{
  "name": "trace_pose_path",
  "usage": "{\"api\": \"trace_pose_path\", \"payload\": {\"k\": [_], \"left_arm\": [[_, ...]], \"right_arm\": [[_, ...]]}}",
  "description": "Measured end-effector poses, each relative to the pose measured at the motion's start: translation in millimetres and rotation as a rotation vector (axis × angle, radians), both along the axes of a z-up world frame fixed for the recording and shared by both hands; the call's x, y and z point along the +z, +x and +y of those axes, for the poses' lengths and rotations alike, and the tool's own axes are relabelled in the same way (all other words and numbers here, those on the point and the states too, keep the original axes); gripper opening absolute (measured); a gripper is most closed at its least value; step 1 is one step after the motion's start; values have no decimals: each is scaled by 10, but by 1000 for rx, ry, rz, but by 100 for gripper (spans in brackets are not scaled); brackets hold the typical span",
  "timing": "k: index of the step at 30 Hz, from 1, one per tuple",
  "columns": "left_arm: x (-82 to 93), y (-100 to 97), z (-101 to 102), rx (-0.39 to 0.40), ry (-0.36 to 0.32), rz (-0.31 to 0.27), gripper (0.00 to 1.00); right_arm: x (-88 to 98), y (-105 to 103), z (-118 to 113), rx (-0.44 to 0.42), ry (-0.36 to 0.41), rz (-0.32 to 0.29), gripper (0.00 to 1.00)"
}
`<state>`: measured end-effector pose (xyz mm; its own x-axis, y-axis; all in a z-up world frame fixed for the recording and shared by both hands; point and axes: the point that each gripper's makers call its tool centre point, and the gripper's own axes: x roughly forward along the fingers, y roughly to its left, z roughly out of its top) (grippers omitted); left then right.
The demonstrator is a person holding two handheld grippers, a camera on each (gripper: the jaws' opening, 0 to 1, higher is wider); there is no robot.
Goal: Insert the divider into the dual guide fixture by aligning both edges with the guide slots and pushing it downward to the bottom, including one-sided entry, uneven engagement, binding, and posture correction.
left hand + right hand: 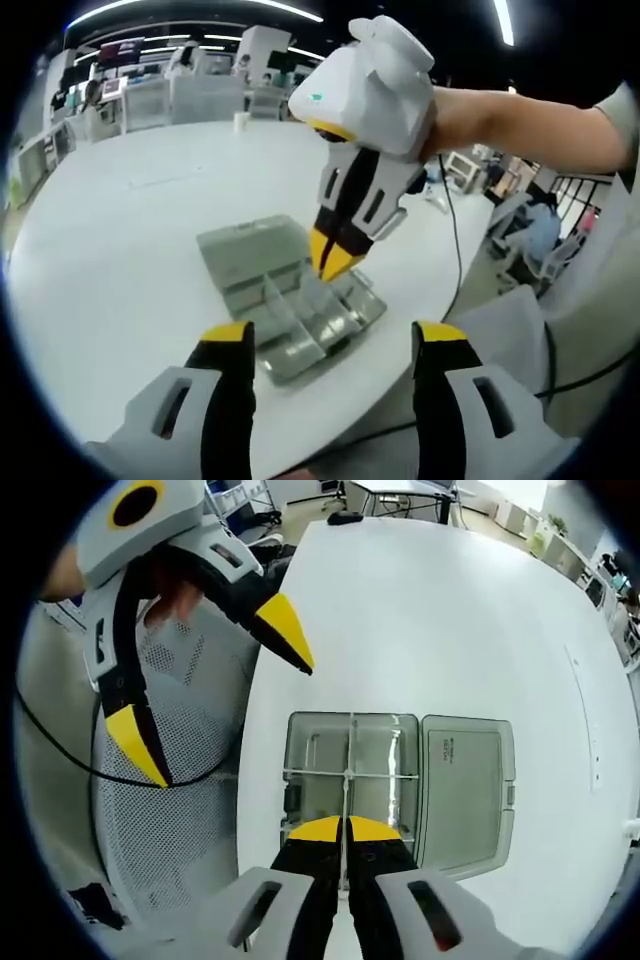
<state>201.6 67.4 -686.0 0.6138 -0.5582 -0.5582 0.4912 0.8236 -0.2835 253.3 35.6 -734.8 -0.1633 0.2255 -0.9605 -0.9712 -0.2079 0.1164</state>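
1. Your right gripper [345,830] has its jaws nearly closed on the top edge of the divider [350,755], a thin clear plastic strip standing upright in the compartment box [330,742]. In the left gripper view the same gripper [335,265] comes down from above with its yellow tips at the box [290,300].
2. Your left gripper [330,350] holds nothing; its jaws stand wide apart, hovering above the near edge of the bench [120,260] and well apart from the box.
3. The box sits near the bench edge closest to you, its hinged lid [465,785] lying open flat beside the tray.
4. Handling, as a judgement: the divider looks light, thin and slightly flexible, and slippery like most clear plastic. Grip it at the middle of its top edge so both ends travel down evenly; a pinch near one end would likely tip it and make it bind in one guide slot.
5. The box itself looks light and may slide on the smooth bench when you push; your free left gripper could steady it.
6. The right gripper view looks straight down the divider and shows a cross strip [350,774] meeting it, plus the left gripper [210,695] open over the bench edge. The left gripper view gives the side angle on box and lid [245,245]. How deep the divider sits can't be told from either.
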Motion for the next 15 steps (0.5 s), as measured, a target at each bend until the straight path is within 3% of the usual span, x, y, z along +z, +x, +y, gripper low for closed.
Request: {"api": "trace_pose_path", "payload": {"k": [15], "left_arm": [[32,4,2,2,-3,-5,62]], "right_arm": [[-44,9,13,16,-47,-20,0]]}}
